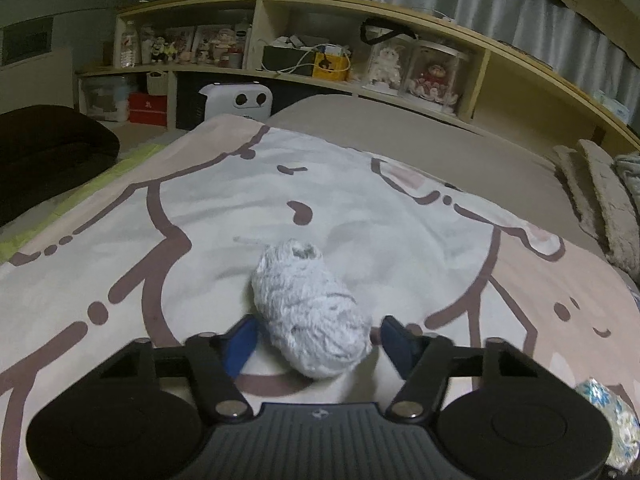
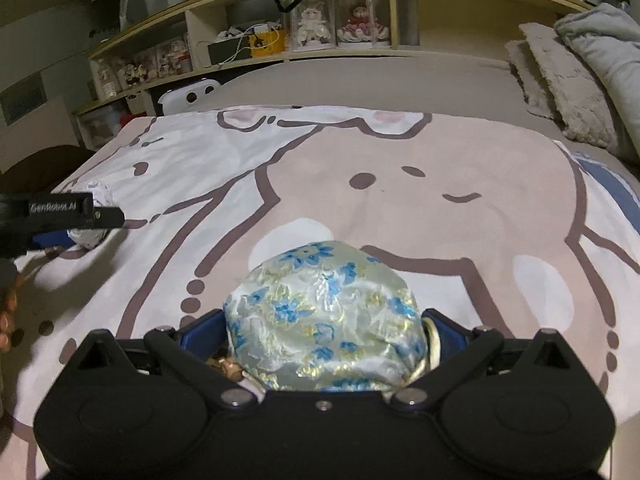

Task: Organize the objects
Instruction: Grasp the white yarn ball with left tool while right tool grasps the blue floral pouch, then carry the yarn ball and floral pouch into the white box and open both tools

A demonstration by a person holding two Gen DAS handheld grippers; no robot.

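Left gripper [image 1: 314,342]: blue pads sit either side of a fluffy grey-white bundle [image 1: 310,312] lying on the cartoon-print blanket [image 1: 192,216]; the near pad looks to touch it, a sliver of gap shows at the other, so no firm grip is evident. Right gripper [image 2: 324,340]: jaws closed against a blue-flowered satin pouch [image 2: 320,320], gold cord at its base, also low over the blanket. Shelving [image 1: 360,40] stands behind the bed

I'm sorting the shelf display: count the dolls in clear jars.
2, side by side on the shelf behind the bed: a white doll on the left, a red-dressed doll on the right. Others may be hidden.
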